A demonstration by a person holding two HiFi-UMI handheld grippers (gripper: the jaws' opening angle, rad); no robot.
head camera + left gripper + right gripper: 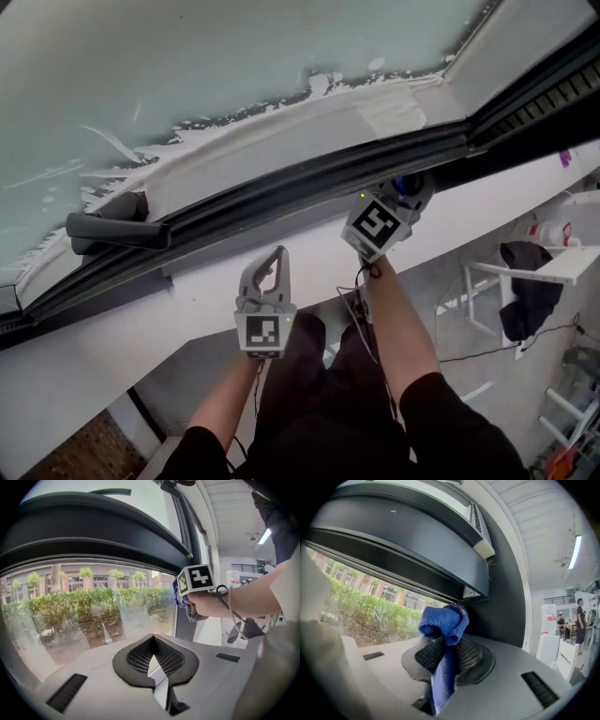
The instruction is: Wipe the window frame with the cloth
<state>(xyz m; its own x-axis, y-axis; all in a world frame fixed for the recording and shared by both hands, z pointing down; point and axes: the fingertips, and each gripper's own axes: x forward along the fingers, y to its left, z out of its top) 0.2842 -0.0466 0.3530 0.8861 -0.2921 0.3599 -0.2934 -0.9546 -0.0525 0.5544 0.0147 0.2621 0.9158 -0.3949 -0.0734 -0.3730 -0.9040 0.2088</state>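
**Cloth (443, 624) held up at the window frame (281, 192)**

The cloth is small, blue and fluffy. It looks soft and light, so it can likely be bent and pushed into corners, and it will not break. It could slip out if it is held only by an edge. It is best pinched in the middle, with a puffy bit left sticking out for rubbing, and that is how it is held here.

At the left end of the window frame, a dark handle (117, 230) is fixed on it. Below the frame, the left gripper (153, 660) is held away from it, with its jaws pulled together on nothing. Further right, the right gripper (444, 656) is lifted to the frame's dark lower edge and squeezed tight on the cloth. Whether the puffy end touches the frame cannot be told.
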